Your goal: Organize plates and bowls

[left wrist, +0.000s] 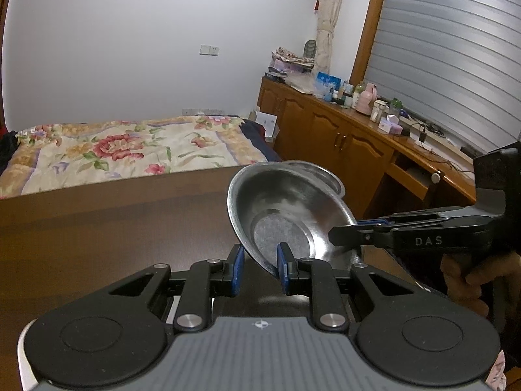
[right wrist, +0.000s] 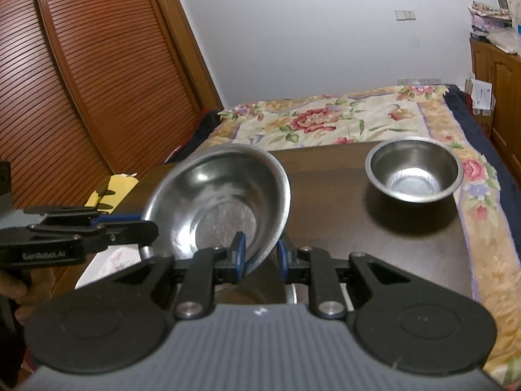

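Fingers first: my right gripper (right wrist: pixel 259 254) has its blue pads straddling the near rim of the wide shallow stainless-steel bowl (right wrist: pixel 218 202), one pad inside, one outside, with a gap showing, so I can't tell if it's truly pinching. My left gripper (left wrist: pixel 260 262) sits the same way on the opposite rim, right pad (left wrist: pixel 282 262) inside the dish, left pad clear of the metal; grip also uncertain. Wide bowl is tilted, lifted off the dark brown wooden table (right wrist: pixel 342 228), between both tools. Empty, just a dull scuffed base. I judge it light, rigid and slick, thin polished wall, so it could pivot or slip from a rim pinch; take hold deep on the lip, squeeze firmly. Small deep stainless-steel bowl (right wrist: pixel 414 169) sits upright at the table's far right corner, well apart, also empty. Nesting looks like the step ahead.
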A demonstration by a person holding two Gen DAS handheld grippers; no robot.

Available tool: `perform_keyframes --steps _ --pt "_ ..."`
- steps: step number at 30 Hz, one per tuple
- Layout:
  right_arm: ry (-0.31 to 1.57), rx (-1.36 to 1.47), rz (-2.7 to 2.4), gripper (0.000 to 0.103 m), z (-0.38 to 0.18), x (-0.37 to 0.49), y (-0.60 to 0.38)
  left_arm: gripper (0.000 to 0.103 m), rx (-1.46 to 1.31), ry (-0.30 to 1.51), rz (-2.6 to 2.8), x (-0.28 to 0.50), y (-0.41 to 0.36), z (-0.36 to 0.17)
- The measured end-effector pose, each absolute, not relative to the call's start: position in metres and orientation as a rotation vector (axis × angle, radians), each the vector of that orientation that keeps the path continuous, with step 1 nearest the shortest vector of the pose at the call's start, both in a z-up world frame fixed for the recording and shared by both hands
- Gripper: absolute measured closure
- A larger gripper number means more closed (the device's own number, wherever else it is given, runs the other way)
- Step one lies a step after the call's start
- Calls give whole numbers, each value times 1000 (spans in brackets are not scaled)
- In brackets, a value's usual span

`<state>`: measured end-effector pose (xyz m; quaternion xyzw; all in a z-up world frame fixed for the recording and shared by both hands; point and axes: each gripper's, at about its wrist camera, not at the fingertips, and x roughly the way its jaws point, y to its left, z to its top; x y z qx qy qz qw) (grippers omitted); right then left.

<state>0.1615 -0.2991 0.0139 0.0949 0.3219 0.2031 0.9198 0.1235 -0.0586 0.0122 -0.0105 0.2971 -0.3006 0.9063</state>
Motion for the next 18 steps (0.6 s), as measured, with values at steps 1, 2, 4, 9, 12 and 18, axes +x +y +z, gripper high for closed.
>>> perform_keyframes --steps 1,2,4,9,12,18 --pt "664 202 421 80 11 160 -299 79 -23 607 -626 119 -57 11" --pt "666 208 425 80 10 158 -299 79 -26 606 -629 116 -55 9" --pt "673 227 436 80 5 155 -299 78 -40 611 -633 110 -51 6" --pt "684 249 453 80 -2 147 -297 78 -38 613 -629 98 -48 -1" --pt "688 250 457 80 -6 140 -294 78 -37 622 -628 95 -47 -5" --pt "691 236 460 80 -11 131 -293 78 -33 641 -622 92 -45 -16"
